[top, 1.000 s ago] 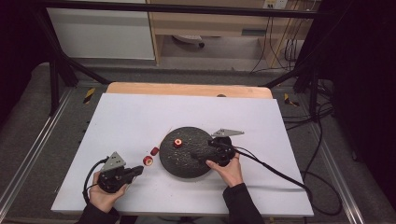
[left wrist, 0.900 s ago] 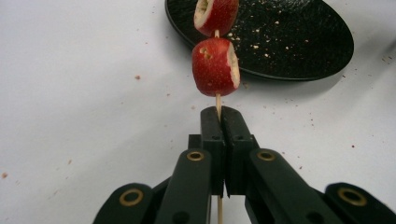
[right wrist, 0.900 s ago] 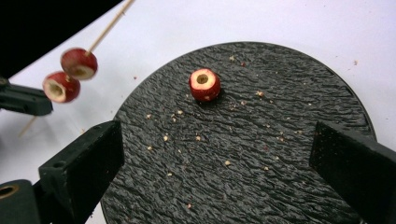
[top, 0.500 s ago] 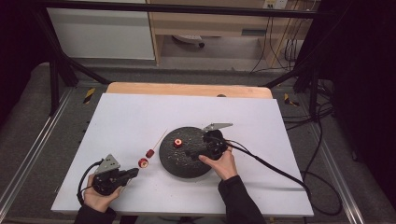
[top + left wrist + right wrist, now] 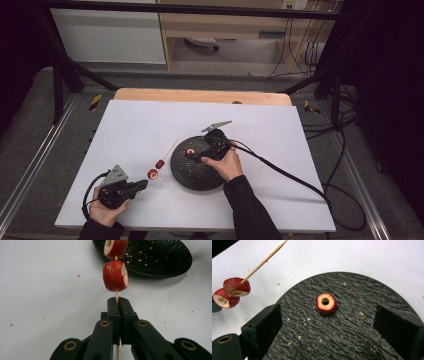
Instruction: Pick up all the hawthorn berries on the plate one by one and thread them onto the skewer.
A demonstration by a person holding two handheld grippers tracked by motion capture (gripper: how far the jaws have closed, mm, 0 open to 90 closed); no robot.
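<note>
My left gripper [image 5: 144, 184] [image 5: 117, 301] is shut on the lower end of a thin wooden skewer [image 5: 169, 148] [image 5: 116, 294]. Two red cored fruit pieces [image 5: 160, 163] [image 5: 115, 276] are threaded on it, just left of the black plate [image 5: 197, 175] [image 5: 155, 257]. A third red piece with a hole through it [image 5: 190, 151] [image 5: 326, 303] lies on the plate. My right gripper [image 5: 197, 155] [image 5: 330, 317] hovers over the plate and points at that piece. Its jaws have just been closing a little but stand wide apart, nothing touching its fingers [image 5: 265, 322].
Crumbs dot the plate and the white tabletop [image 5: 130, 125]. A black cable [image 5: 290, 177] trails from the right gripper across the table's right side. The skewer's free tip [image 5: 263, 261] points toward the far side. Metal frame legs stand beyond the table.
My right hand has moved from the plate's right edge farther and leftward over the plate, toward the lone fruit piece. The left gripper and skewer stay in place.
</note>
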